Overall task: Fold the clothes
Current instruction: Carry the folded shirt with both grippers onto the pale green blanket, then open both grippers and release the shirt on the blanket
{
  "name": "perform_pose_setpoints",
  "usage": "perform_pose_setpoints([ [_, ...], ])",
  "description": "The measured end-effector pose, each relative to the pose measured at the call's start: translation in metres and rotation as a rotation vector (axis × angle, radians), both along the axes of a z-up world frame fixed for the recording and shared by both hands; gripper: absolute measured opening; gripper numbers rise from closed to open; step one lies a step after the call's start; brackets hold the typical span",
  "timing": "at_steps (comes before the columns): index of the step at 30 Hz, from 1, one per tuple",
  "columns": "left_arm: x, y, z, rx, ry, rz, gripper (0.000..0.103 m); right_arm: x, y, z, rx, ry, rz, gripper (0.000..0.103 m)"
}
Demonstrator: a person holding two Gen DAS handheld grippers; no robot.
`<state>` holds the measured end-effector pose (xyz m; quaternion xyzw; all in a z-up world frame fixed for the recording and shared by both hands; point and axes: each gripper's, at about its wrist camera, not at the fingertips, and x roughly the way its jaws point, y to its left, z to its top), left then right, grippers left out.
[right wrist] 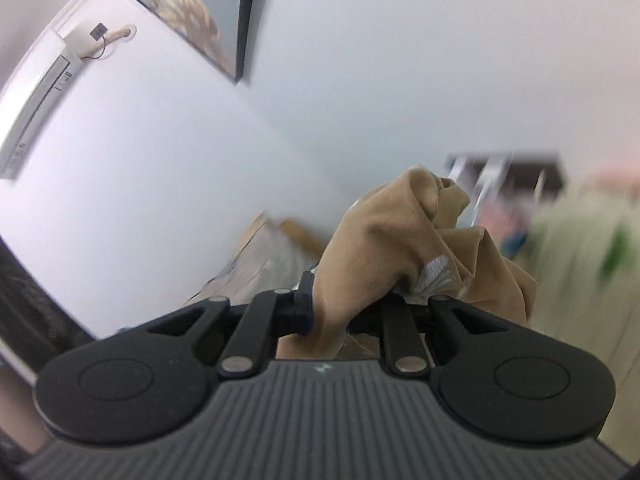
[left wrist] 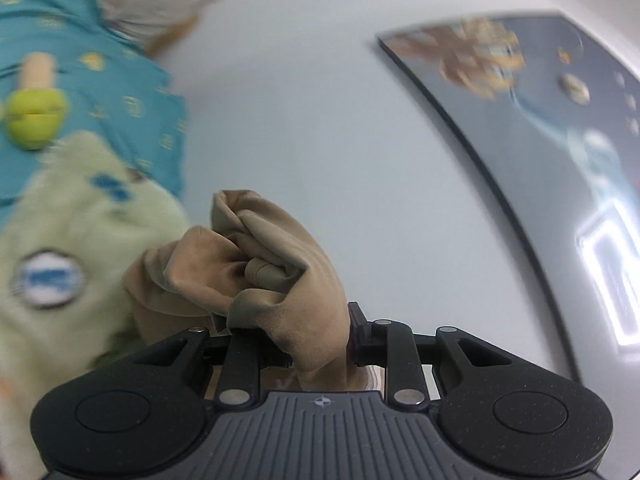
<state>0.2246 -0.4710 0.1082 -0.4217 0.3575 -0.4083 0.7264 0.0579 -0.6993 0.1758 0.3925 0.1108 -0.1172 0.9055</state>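
Looking out the left wrist view first: left gripper (left wrist: pixel 316 344) clamped on a bunched wad of tan garment (left wrist: pixel 260 264), cloth wedged right between the jaws and spilling up and over toward the left. Held up in the air, pointing at a pale wall (left wrist: pixel 304 100) with a dark glossy panel (left wrist: pixel 540 128) off to the right, probably a TV, catching a reflection of something tan. Off on the left, all smeared: a teal patterned piece (left wrist: pixel 100 92), a pale green garment with a round badge (left wrist: pixel 72 248), and a yellow-green clip or peg thing (left wrist: pixel 34 118). Can't say for sure whether those hang or lie on something.

Over to the right wrist view: right gripper (right wrist: pixel 352 316) also pinched shut on tan garment (right wrist: pixel 404 248), a fold draped over the near jaw, a bit of white print showing by the right finger. Same colour as the other side, so most likely one garment held at two spots, though neither view shows the stretch between. Behind it, white wall, an air conditioner (right wrist: pixel 36 100) up left, corner of that dark panel (right wrist: pixel 208 20), blurry pale green stuff (right wrist: pixel 580 248) to the right.

Guessing the step: garment picked up by two points and lifted clear, ready for a shake-out. Nothing folded yet. Next move probably needs spreading both grips apart so the cloth hangs flat, then laying it down on a clear surface without letting either corner slip. Bunched grips like these might hide twisted layers, so worth checking.
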Motion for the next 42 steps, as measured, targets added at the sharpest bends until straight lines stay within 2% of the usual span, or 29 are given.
perform_pose_setpoints([
  [3,-0.004,-0.039,-0.014,0.059,-0.050,-0.056,0.028,-0.007,-0.020,-0.007,-0.075,0.020,-0.063,0.017],
  [5,-0.008,-0.065,-0.024,0.099,-0.084,-0.093,0.028,-0.012,-0.026,-0.026,-0.086,0.052,-0.088,0.017],
  [11,-0.035,-0.050,-0.091,0.244,-0.033,-0.207,0.029,-0.048,-0.005,-0.094,-0.071,0.201,-0.076,0.017],
  [15,-0.063,-0.030,-0.118,0.354,-0.070,-0.237,0.032,-0.072,0.014,-0.131,-0.063,0.243,-0.054,0.017],
  [17,-0.069,-0.024,-0.129,0.402,-0.091,-0.236,0.034,-0.076,0.019,-0.147,-0.053,0.268,-0.053,0.018],
  [20,-0.060,-0.014,-0.141,0.433,-0.107,-0.224,0.043,-0.075,0.018,-0.164,-0.033,0.303,-0.070,0.019],
  [23,-0.073,-0.007,-0.130,0.513,-0.178,-0.225,0.065,-0.077,0.016,-0.172,-0.020,0.313,-0.075,0.021],
  [24,-0.082,-0.003,-0.123,0.544,-0.199,-0.219,0.078,-0.080,0.016,-0.172,-0.004,0.322,-0.076,0.024],
  [25,-0.092,0.002,-0.115,0.556,-0.224,-0.206,0.083,-0.083,0.016,-0.171,0.012,0.334,-0.078,0.028],
  [27,-0.111,0.014,-0.097,0.575,-0.271,-0.182,0.086,-0.091,0.017,-0.164,0.021,0.358,-0.087,0.030],
  [30,-0.135,0.035,-0.072,0.582,-0.328,-0.140,0.101,-0.111,0.026,-0.148,-0.002,0.364,-0.103,0.030],
  [33,-0.160,0.060,-0.044,0.565,-0.390,-0.106,0.103,-0.135,0.037,-0.126,-0.056,0.338,-0.088,0.030],
  [36,-0.191,0.083,-0.021,0.579,-0.469,-0.049,0.103,-0.158,0.057,-0.101,-0.165,0.290,-0.068,0.030],
  [38,-0.211,0.098,-0.005,0.589,-0.522,-0.010,0.103,-0.175,0.070,-0.085,-0.233,0.253,-0.058,0.050],
  [39,-0.222,0.104,0.000,0.598,-0.554,0.005,0.103,-0.185,0.076,-0.079,-0.260,0.230,-0.055,0.075],
  [40,-0.233,0.110,0.005,0.607,-0.586,0.020,0.103,-0.193,0.082,-0.073,-0.287,0.203,-0.054,0.093],
  [42,-0.254,0.120,0.013,0.628,-0.647,0.046,0.103,-0.203,0.094,-0.064,-0.354,0.156,-0.051,0.097],
])
